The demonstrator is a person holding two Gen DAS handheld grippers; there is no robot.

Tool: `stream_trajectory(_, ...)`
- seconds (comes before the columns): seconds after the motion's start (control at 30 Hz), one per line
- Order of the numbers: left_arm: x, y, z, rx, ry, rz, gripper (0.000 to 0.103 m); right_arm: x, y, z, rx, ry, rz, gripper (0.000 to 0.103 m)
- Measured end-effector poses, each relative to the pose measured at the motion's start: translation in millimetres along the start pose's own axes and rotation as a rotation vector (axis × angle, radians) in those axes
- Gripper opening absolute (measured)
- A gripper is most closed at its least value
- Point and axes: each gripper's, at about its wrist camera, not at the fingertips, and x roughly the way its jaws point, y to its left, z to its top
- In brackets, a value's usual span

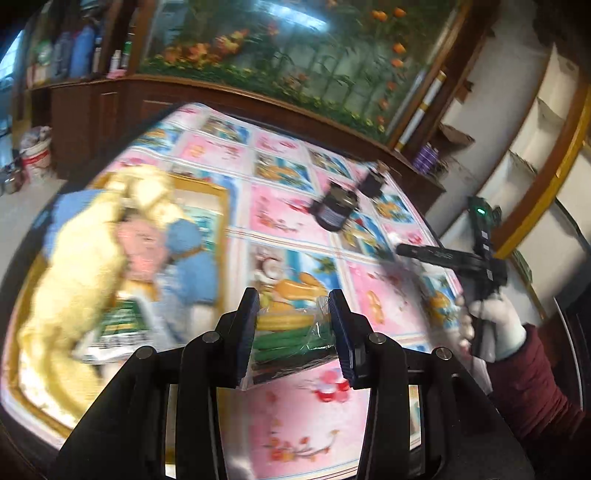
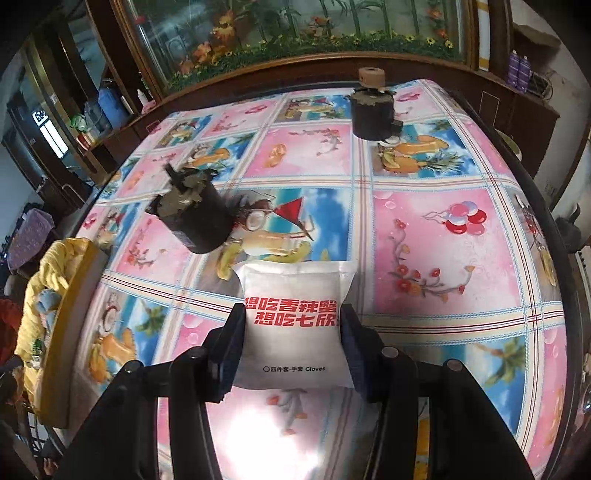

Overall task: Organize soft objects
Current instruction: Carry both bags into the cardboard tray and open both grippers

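My left gripper (image 1: 293,325) is shut on a clear plastic packet (image 1: 291,347) with green and dark contents, held above the table. To its left a wooden tray (image 1: 218,236) holds a yellow cloth (image 1: 85,266), a blue towel (image 1: 192,254) and a pink soft item (image 1: 142,251). My right gripper (image 2: 293,328) is shut on a white glove packet (image 2: 295,321) with red print, low over the tablecloth. The right gripper also shows in the left wrist view (image 1: 402,251), and the tray in the right wrist view (image 2: 70,310) at the left.
Two dark jars (image 2: 195,218) (image 2: 371,114) stand on the pink and blue patterned tablecloth (image 2: 443,240). A wooden cabinet with a fish tank (image 2: 295,33) runs behind the table. A gloved hand (image 1: 491,325) holds the right gripper.
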Motion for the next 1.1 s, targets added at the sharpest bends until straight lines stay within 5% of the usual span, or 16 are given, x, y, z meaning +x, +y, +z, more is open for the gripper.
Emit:
stream_trajectory(0.27,-18,66,-8,-0.151,-0.032,0.133,0.038,-1,114,1,-0.122,0.033,0.259,0.050)
stream_trajectory(0.5,-16,83,-15,-0.142,-0.012,0.229,0.047,32,214,6,-0.228,0.092,0.374,0.050)
stream_trajectory(0.7,-15,85,-17,-0.088,-0.018,0.288,0.068,70,263,20,-0.252,0.133,0.345,0.052)
stream_trajectory(0.93,-18,84,-15,-0.061,-0.047,0.319,0.068,108,261,28,-0.168,0.153,0.287,0.066)
stream_trajectory(1.1,-25,79,-11,-0.053,-0.082,0.346,0.068,93,273,30,-0.220,0.094,0.275,0.069)
